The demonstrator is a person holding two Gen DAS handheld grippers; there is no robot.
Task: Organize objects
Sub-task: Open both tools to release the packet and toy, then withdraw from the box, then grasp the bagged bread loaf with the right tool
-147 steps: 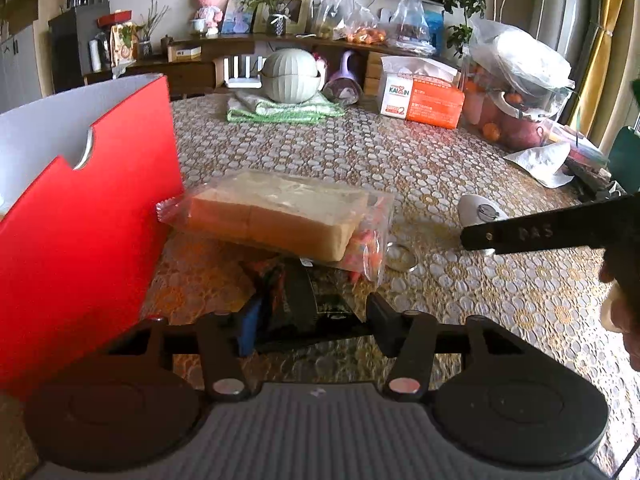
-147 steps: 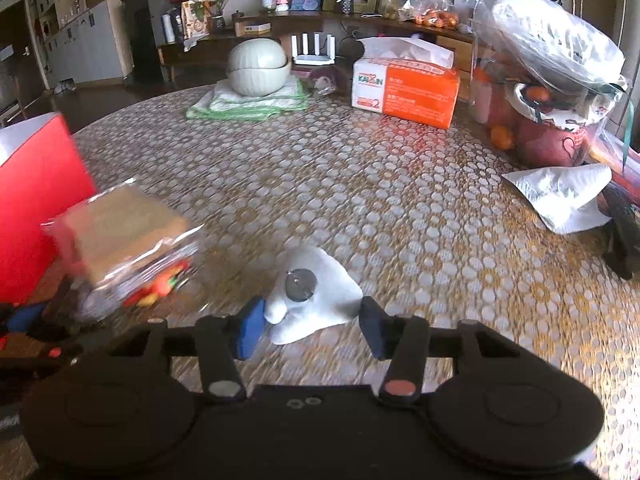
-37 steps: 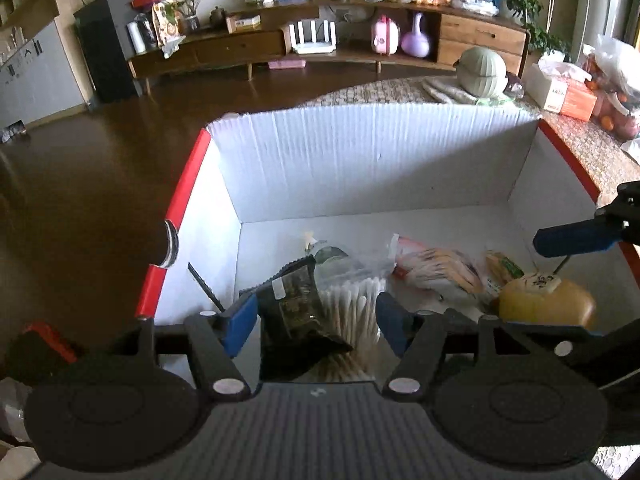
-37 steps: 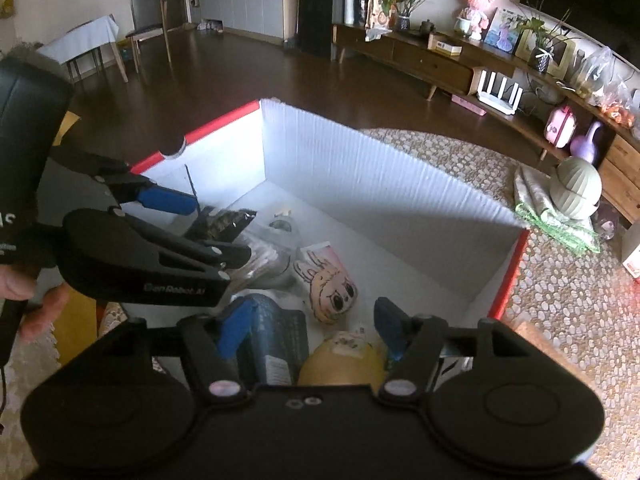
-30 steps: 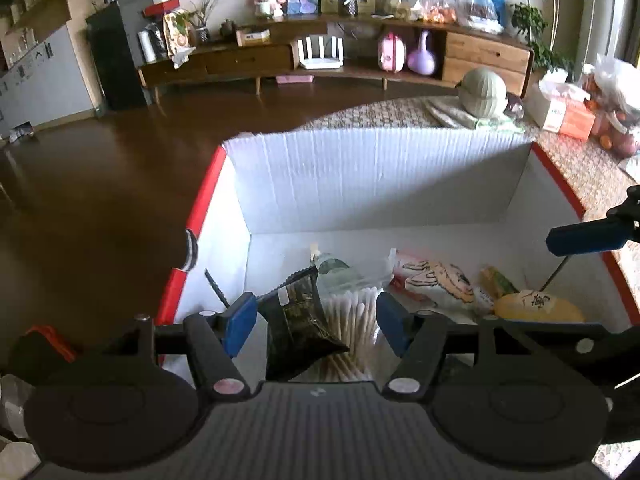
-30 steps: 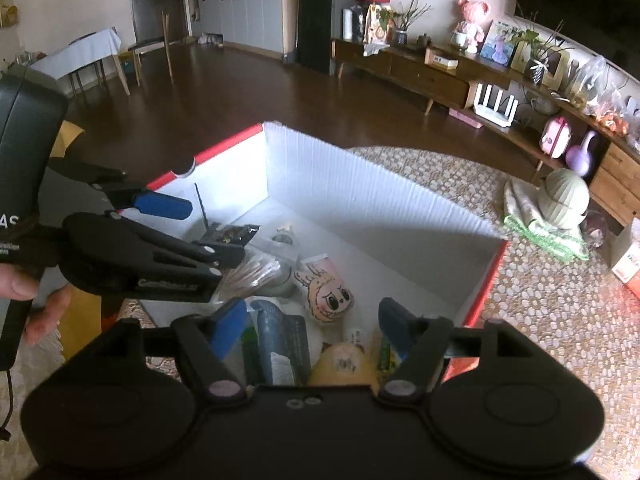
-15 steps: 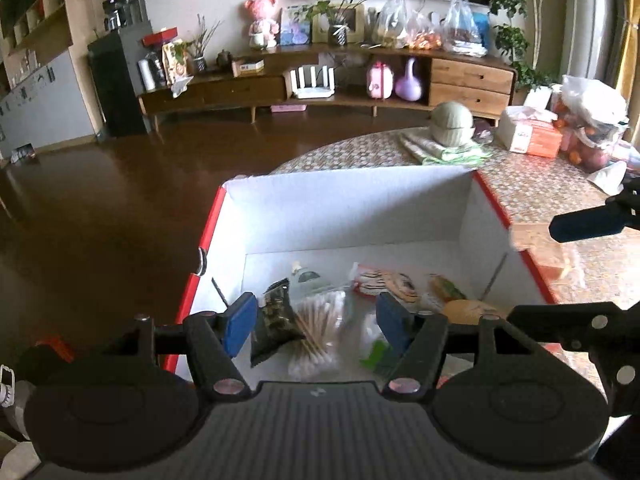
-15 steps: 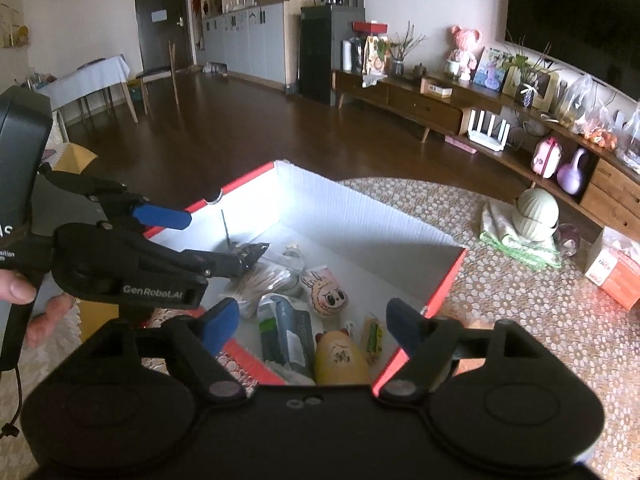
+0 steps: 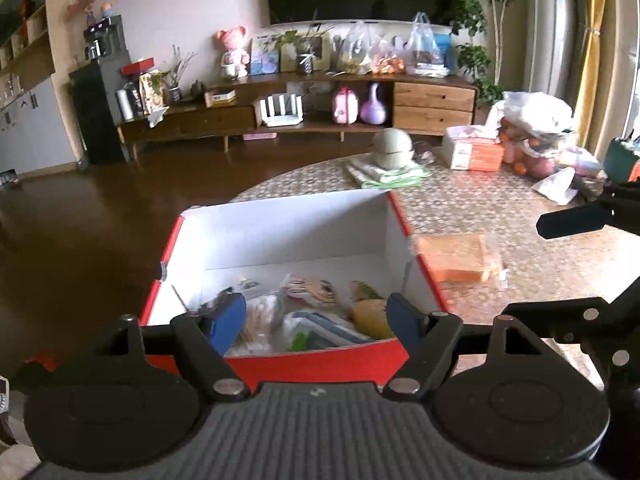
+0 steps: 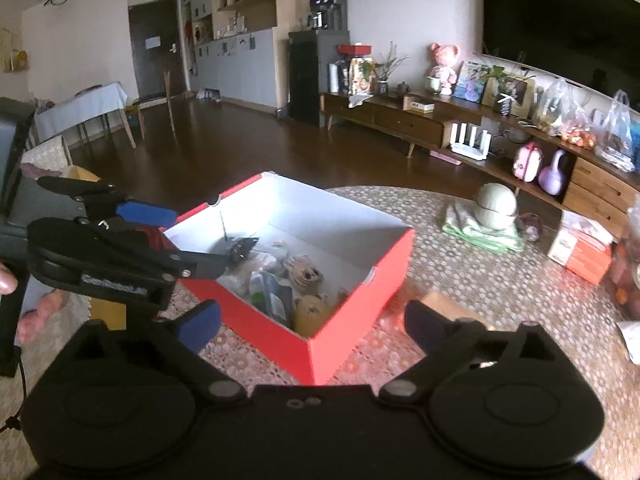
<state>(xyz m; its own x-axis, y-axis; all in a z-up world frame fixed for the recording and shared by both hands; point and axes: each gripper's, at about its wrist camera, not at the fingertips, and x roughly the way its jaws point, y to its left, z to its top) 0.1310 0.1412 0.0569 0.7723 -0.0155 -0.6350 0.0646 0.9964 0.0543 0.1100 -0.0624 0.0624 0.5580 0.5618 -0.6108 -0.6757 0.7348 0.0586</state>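
Left gripper [image 9: 316, 320] above near edge of red box [image 9: 320, 362], jaws opening, nothing between them. Right gripper [image 10: 308, 320] over box's near corner, jaws opening wide, nothing between them either. Box white inside, sits on patterned round table [image 9: 480, 208]; holds a black packet [image 10: 240, 249], bag of cotton swabs [image 9: 260, 316], cartoon-face packet [image 9: 310, 288], yellow rounded item [image 10: 310, 312]. Bagged sliced bread [image 9: 454, 258] on table just beside box's right wall. Farther off: orange tissue box [image 9: 474, 154], green lidded bowl [image 9: 392, 148] on folded cloth
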